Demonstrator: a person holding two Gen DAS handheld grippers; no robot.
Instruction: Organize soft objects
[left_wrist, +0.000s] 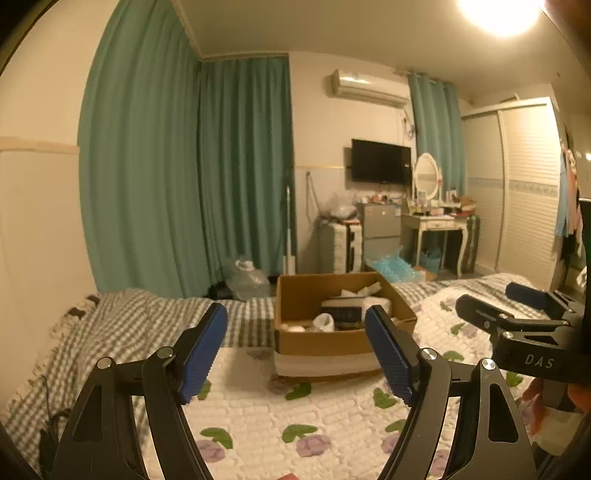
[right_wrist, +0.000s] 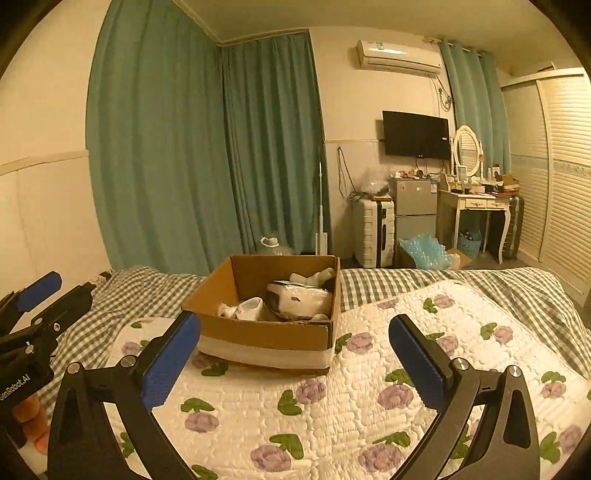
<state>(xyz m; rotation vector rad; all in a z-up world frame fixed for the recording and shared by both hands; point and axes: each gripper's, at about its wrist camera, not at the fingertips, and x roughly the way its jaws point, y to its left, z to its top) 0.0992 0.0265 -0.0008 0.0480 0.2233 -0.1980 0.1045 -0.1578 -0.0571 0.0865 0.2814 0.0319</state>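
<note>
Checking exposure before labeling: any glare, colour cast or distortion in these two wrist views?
Left wrist: ceiling light blown out top right, warm yellow cast, curtains bowed by the fisheye. Right wrist: no lamp in frame, same cast, cardboard box sharp, dark corners.

A wide bed (right_wrist: 480, 280) fills the foreground, spread with a green-and-white checked cover (right_wrist: 147, 291). Over that lies a white quilted blanket with purple flowers and green leaves (right_wrist: 351, 413), and sitting squarely on the blanket is an open brown cardboard box (right_wrist: 266, 334).
</note>
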